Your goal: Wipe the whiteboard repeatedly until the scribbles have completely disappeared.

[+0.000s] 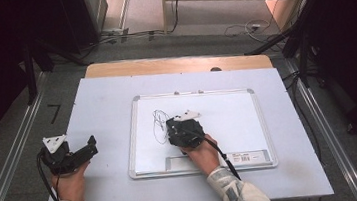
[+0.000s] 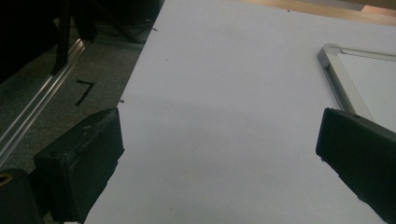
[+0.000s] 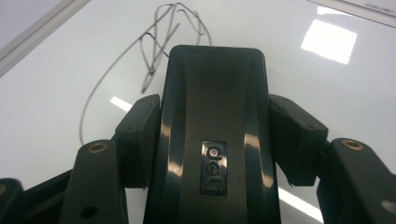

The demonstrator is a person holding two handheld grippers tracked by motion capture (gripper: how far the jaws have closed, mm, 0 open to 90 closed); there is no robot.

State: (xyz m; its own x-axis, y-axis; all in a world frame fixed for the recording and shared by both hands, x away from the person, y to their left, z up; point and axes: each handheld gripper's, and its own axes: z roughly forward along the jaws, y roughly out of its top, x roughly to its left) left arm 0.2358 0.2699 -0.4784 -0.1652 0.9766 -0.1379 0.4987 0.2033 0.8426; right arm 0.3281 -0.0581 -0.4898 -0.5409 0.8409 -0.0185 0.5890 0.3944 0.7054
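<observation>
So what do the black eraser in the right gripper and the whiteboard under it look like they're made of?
The eraser looks like moulded black plastic with a glossy finish: light streaks run down its back and an embossed logo plate sits in it. The whiteboard has a smooth, shiny white surface that mirrors the ceiling lights, probably coated steel or melamine; its frame looks like brushed silver metal, likely aluminium.

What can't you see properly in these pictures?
- High view: the right gripper covers the black eraser and part of the scribble on the whiteboard.
- Right gripper view: the black eraser hides its own wiping face and the board under it.
- High view: the label on the frame is too small to read.
</observation>
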